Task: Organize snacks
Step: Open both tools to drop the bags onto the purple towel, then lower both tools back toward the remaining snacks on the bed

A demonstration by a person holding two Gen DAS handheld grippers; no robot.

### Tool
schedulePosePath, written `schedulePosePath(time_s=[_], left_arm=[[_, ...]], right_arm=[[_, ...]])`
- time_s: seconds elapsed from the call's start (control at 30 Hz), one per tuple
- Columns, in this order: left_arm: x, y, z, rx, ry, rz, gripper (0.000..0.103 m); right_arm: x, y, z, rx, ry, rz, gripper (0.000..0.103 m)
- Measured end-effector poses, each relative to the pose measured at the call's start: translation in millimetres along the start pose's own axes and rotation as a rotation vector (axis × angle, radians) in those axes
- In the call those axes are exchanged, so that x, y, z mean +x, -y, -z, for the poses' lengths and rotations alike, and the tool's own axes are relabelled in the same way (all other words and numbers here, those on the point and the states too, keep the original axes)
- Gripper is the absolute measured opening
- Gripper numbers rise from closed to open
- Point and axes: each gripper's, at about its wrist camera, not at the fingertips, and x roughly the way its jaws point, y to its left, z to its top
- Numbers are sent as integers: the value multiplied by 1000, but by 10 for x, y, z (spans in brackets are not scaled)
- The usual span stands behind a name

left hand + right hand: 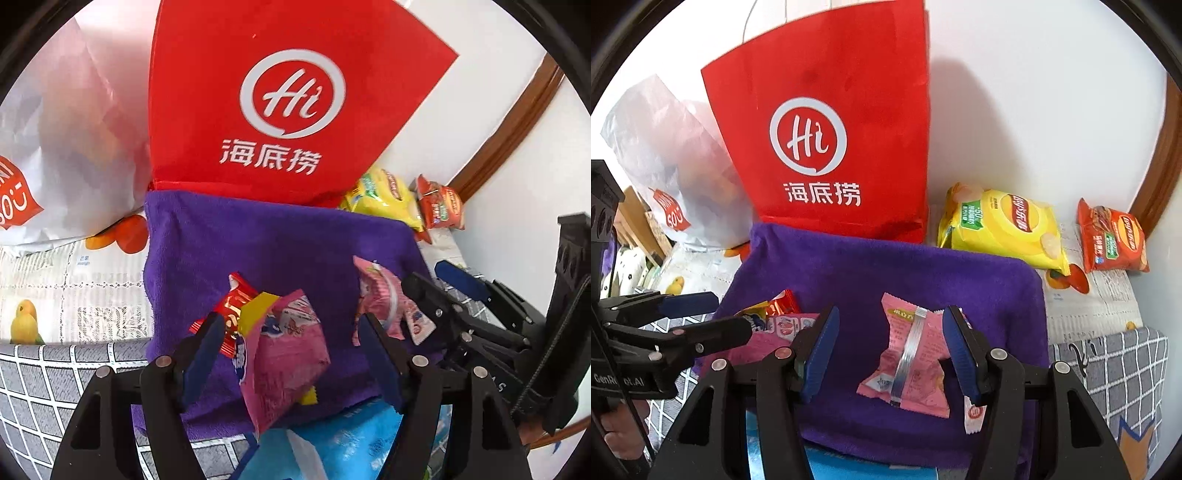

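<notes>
1. Right gripper (888, 354) spread wide, straddling pink snack packet (908, 363) lying seam-up on purple towel (886, 266)
2. Left gripper (291, 354) unclenched too, another pink pack (286, 363) between its fingers
3. Light, crinkly, puffy: pinch mid-body across the seam, gently
4. Chip bags at two o'clock

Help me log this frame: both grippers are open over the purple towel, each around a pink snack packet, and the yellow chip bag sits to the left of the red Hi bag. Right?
One detail is off. In the right wrist view the yellow chip bag lies to the right of the red Hi bag, not the left. The rest holds: the left gripper and right gripper are open over the purple towel, each around a pink snack packet.
</notes>
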Motion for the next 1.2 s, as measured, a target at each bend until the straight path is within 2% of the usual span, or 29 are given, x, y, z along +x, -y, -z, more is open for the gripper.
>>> schedulePosePath(time_s=[0.17,0.4,0.53,0.7,0.77,0.87,0.97,1.1,1.2], left_arm=[[-204,69,6,14,33,27,72],[-477,237,25,46,96,30,72],[-642,320,65,56,123,31,72],[-704,517,150,102,119,13,72],[-710,622,197,135,113,5,72],[-754,765,266,160,98,35,72],[-852,904,342,196,120,43,72],[-909,931,466,178,118,15,72],[-898,875,606,174,97,-33,72]], right_arm=[[-179,69,130,21,-2,22,58],[-671,144,380,25,77,115,58],[-938,166,635,44,87,152,58],[-1138,214,987,40,68,182,58],[-1202,260,1113,54,61,183,58],[-1297,325,1301,78,51,167,58],[-1414,381,1480,84,56,170,58],[-1491,405,1663,78,51,157,58],[-1445,420,1788,92,23,108,58]])
